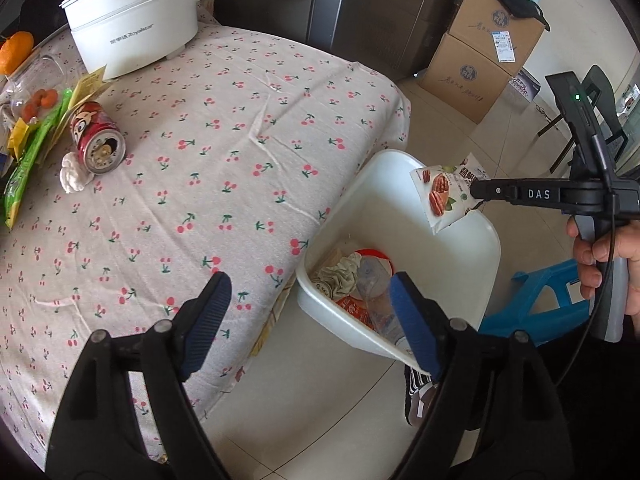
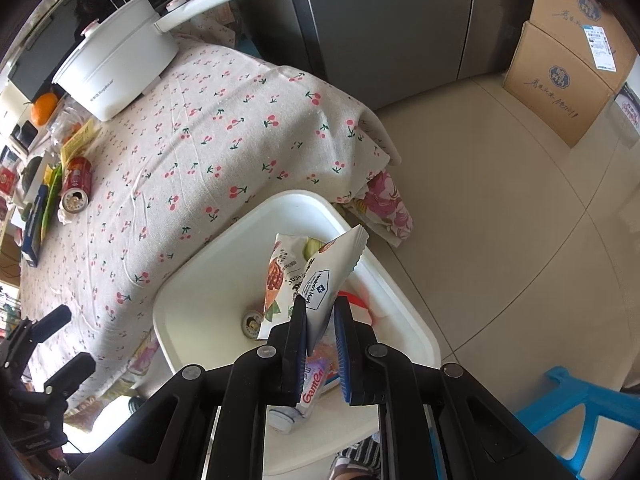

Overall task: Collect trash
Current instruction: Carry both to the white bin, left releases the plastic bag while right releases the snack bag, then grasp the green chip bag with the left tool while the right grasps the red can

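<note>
Snack packet pinched by right hand-held gripper above bin.

"das" on right gripper; "member's mark" on snack packet.

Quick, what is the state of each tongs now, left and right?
Left tongs: open, holding nothing.
Right tongs: closed on the snack packet, above the white bin.
</note>
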The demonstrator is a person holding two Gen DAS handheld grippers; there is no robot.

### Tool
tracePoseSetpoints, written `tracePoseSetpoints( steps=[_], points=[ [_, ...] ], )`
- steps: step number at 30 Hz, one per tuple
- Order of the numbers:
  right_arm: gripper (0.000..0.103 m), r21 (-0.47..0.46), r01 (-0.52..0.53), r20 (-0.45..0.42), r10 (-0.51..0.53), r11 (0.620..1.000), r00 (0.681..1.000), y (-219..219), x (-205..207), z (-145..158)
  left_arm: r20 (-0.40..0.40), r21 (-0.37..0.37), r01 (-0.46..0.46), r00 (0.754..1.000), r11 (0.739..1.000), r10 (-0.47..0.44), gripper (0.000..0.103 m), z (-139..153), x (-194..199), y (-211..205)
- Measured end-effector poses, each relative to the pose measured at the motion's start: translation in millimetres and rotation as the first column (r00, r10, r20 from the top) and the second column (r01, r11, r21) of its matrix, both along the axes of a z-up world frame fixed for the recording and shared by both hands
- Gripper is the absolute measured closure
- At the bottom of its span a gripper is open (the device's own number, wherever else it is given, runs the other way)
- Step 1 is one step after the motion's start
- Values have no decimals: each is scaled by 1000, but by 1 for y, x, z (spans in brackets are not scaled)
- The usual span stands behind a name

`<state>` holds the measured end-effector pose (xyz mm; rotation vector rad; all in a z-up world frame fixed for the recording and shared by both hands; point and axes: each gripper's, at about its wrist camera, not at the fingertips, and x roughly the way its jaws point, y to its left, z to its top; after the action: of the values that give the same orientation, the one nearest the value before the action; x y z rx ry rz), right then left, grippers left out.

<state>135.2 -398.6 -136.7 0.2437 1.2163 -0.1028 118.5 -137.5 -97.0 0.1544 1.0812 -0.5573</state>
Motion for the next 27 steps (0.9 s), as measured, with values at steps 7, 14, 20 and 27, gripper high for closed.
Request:
tracePoseSetpoints(
  steps=[7,14,20,27],
  points=[
    [74,-12,12,-36,-13,1000,999,5,10,-10,7,4,-44,999,999,44,19,5,-4,27],
    [46,27,51,-17,-50,998,999,7,8,-1,15,5,-90,996,996,90,17,10,-5,50],
    [39,14,26,12,-26,1000,1000,19,9,11,38,7,-127,991,992,126,8,16,-4,65],
    [31,-10,-32,61,32,999,998,46,15,29,85,2,-200,976,980,199,1,24,0,92]
  ],
)
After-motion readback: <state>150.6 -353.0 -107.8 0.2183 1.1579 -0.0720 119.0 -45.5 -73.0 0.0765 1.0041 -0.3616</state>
